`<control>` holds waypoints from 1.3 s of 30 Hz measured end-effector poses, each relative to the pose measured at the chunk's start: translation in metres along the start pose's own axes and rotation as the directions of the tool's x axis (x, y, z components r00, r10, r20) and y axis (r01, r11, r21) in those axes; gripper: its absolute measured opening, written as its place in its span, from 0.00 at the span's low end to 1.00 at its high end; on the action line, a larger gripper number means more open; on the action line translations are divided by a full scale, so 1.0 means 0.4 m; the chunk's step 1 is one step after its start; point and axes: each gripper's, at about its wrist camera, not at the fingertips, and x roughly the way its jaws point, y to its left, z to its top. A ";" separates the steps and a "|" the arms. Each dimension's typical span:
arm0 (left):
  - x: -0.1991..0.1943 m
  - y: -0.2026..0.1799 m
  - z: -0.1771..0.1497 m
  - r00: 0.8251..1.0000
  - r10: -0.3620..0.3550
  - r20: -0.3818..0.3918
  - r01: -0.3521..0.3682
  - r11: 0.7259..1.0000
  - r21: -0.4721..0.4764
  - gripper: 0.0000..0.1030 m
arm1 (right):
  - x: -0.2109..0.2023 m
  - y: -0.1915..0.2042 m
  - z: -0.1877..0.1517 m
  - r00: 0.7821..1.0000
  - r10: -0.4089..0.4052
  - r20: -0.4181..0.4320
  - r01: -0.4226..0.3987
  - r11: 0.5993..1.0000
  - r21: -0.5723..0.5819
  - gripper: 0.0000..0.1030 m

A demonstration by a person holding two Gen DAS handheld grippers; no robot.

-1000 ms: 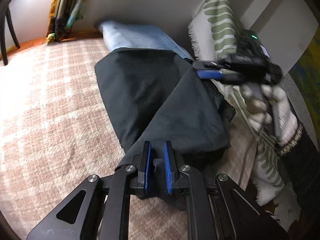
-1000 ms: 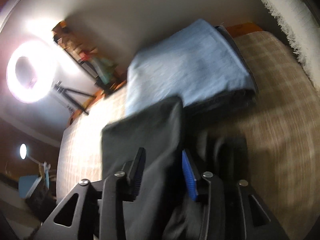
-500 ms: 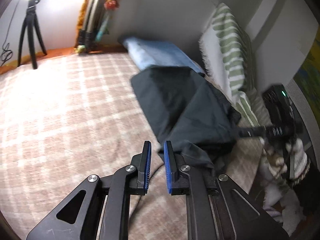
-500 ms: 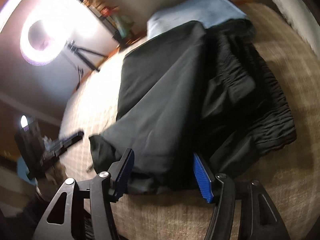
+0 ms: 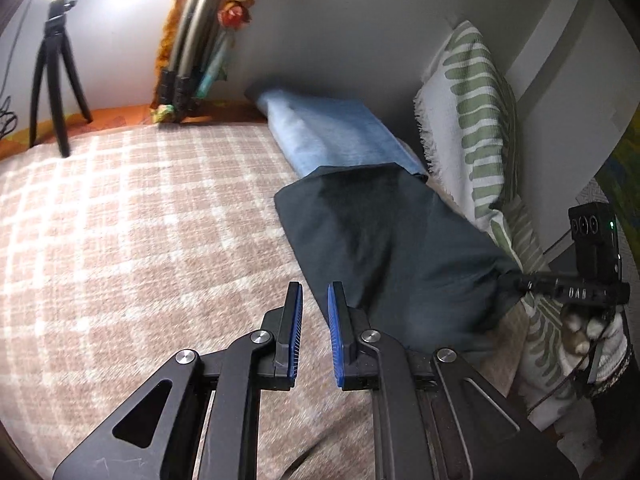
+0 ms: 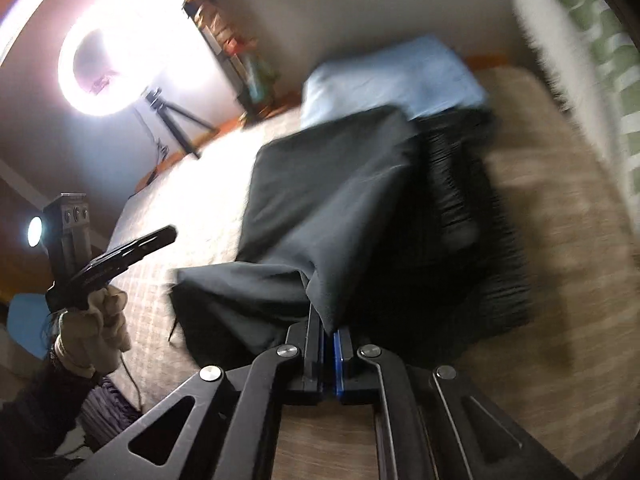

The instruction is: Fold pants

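Backing off, left claw [image 5: 314,314] nearly closed, empty, now clear of the black pants [image 5: 384,240] lying on the checked bed [image 5: 140,220] before the blue folded stack [image 5: 336,136]. Right claw [image 6: 329,334] just snapped closed, pinching the pants' near edge: next fold starting.

Motion-blurred pillow [image 6: 592,60] at frame edge

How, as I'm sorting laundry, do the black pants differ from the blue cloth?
The black pants are dark and loosely draped; the blue cloth is pale and neatly folded. The right gripper pinches the pants; the cloth lies untouched. Both lie on the checked blanket.
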 end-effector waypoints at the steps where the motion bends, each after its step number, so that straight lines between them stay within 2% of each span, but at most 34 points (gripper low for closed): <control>1: 0.011 -0.010 0.004 1.000 -0.004 -0.007 0.004 1.000 0.012 0.11 | -0.006 -0.023 0.003 1.000 0.008 0.001 -0.008 1.000 0.022 0.01; 4: 0.039 -0.047 0.005 0.999 -0.033 -0.031 0.034 0.999 0.039 0.11 | -0.016 -0.119 -0.005 1.000 0.021 -0.014 -0.019 0.994 0.105 0.08; 5: 0.046 -0.060 0.002 0.998 -0.043 -0.039 0.045 0.998 0.049 0.11 | -0.014 -0.144 -0.009 1.000 0.003 -0.027 0.001 0.992 0.124 0.18; 6: 0.057 -0.079 -0.003 0.997 -0.056 -0.051 0.060 0.996 0.066 0.11 | -0.017 -0.170 -0.014 1.000 0.010 -0.025 -0.006 0.987 0.159 0.39; 9: 0.097 -0.145 -0.028 0.990 -0.106 -0.094 0.116 0.987 0.112 0.11 | -0.034 -0.205 -0.021 0.992 0.122 0.042 -0.128 0.967 0.221 0.44; 10: 0.109 -0.165 -0.037 0.986 -0.125 -0.111 0.138 0.983 0.119 0.11 | -0.030 -0.205 -0.020 0.991 0.125 0.042 -0.131 0.966 0.223 0.45; 12: 0.126 -0.194 -0.055 0.981 -0.145 -0.133 0.162 0.978 0.134 0.11 | -0.021 -0.197 -0.017 0.993 0.116 0.028 -0.119 0.971 0.206 0.61; 17: 0.144 -0.244 -0.086 0.974 -0.158 -0.160 0.184 0.969 0.164 0.11 | 0.018 -0.176 -0.015 0.991 0.134 -0.007 -0.130 0.969 0.210 0.60; 19: 0.146 -0.255 -0.091 0.973 -0.157 -0.167 0.186 0.966 0.179 0.11 | 0.031 -0.171 -0.020 0.990 0.136 -0.027 -0.127 0.969 0.212 0.38; 20: 0.146 -0.262 -0.094 0.974 -0.154 -0.167 0.185 0.964 0.189 0.11 | 0.036 -0.168 -0.019 0.989 0.140 -0.035 -0.129 0.967 0.218 0.14; 21: 0.144 -0.269 -0.097 0.973 -0.155 -0.169 0.188 0.961 0.201 0.11 | 0.033 -0.166 -0.018 0.991 0.133 -0.035 -0.121 0.966 0.226 0.05; 22: 0.143 -0.276 -0.100 0.972 -0.159 -0.173 0.194 0.958 0.209 0.11 | 0.025 -0.160 -0.014 0.991 0.131 -0.031 -0.121 0.969 0.217 0.03; 24: 0.148 -0.289 -0.105 0.968 -0.170 -0.182 0.209 0.953 0.221 0.11 | -0.023 -0.133 0.011 0.998 0.065 -0.015 -0.062 0.989 0.132 0.01; 26: 0.170 -0.317 -0.120 0.964 -0.162 -0.212 0.214 0.943 0.255 0.11 | -0.073 -0.126 0.034 1.000 -0.013 0.023 0.012 0.997 0.077 0.01; 28: 0.194 -0.344 -0.139 0.961 -0.142 -0.237 0.211 0.932 0.296 0.11 | -0.097 -0.134 0.049 0.993 -0.112 0.042 0.109 0.992 0.060 0.01; 29: 0.203 -0.355 -0.150 0.961 -0.127 -0.245 0.204 0.926 0.318 0.11 | -0.100 -0.139 0.048 0.990 -0.133 0.051 0.131 0.990 0.046 0.03; 31: 0.215 -0.362 -0.162 0.962 -0.103 -0.251 0.187 0.923 0.336 0.11 | -0.086 -0.159 0.037 0.994 -0.109 0.011 0.108 0.992 0.068 0.15; 32: 0.214 -0.360 -0.162 0.960 -0.112 -0.256 0.195 0.925 0.327 0.11 | -0.081 -0.168 0.026 0.995 -0.104 0.002 0.104 0.991 0.086 0.40; 33: 0.207 -0.355 -0.161 0.959 -0.119 -0.256 0.201 0.925 0.323 0.11 | -0.080 -0.172 0.014 0.994 -0.107 0.007 0.106 0.990 0.088 0.47; 36: 0.183 -0.346 -0.154 0.962 -0.112 -0.249 0.192 0.926 0.326 0.11 | -0.093 -0.165 0.001 0.993 -0.105 0.049 0.101 0.992 0.073 0.47; 37: 0.166 -0.338 -0.145 0.967 -0.109 -0.231 0.181 0.930 0.320 0.11 | -0.099 -0.158 0.008 0.993 -0.096 0.072 0.091 0.994 0.065 0.47; 39: 0.138 -0.329 -0.121 0.975 -0.111 -0.191 0.166 0.939 0.301 0.11 | -0.108 -0.129 0.033 0.985 -0.124 0.118 0.122 0.992 0.022 0.47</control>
